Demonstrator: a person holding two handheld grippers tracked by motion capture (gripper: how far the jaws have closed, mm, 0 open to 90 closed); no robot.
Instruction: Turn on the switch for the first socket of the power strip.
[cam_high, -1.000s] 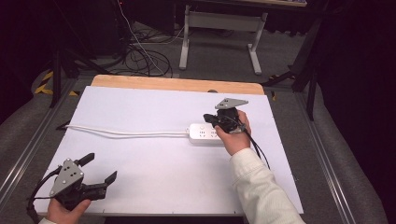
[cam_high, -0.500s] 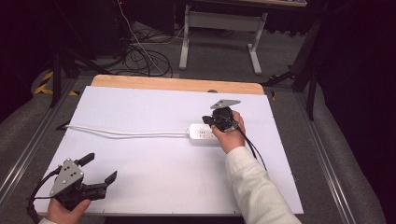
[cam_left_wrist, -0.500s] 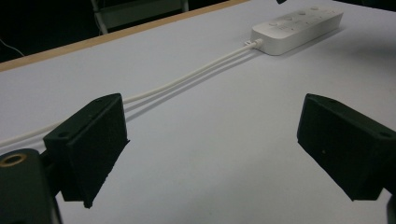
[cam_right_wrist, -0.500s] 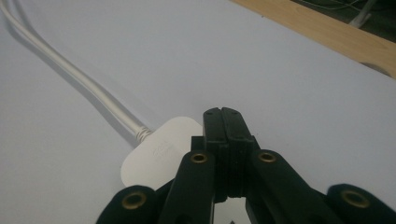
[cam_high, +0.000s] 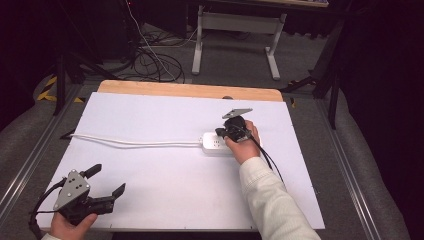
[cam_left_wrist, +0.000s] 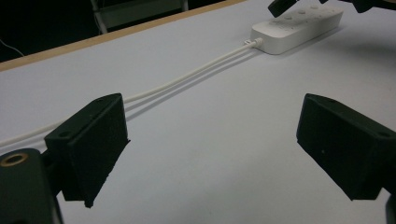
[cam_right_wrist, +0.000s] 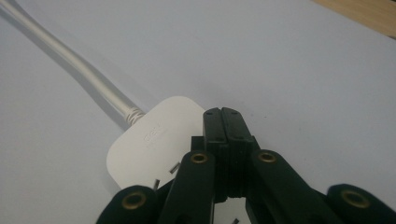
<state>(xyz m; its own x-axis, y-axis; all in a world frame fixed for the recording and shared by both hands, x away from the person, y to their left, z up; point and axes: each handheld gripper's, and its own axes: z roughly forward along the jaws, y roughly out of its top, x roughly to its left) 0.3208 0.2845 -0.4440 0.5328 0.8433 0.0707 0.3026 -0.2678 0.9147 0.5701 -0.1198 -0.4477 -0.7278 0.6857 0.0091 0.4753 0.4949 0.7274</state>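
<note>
At the table's near edge, the left gripper (cam_high: 102, 192) rested idle, jaws spread wide on nothing. Farther out, the right gripper (cam_high: 231, 131), jaws pressed together, hovered over the white power strip (cam_high: 216, 143) mid-table, apparently about to press it; the next move called for steady downward contact.

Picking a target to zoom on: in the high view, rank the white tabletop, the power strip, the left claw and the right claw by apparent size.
1. White tabletop, by far the largest.
2. Left claw, open, nearer the camera, so its true rank is unsure.
3. Right claw and power strip: they look alike, and the claw and hand cover part of the strip.
</note>
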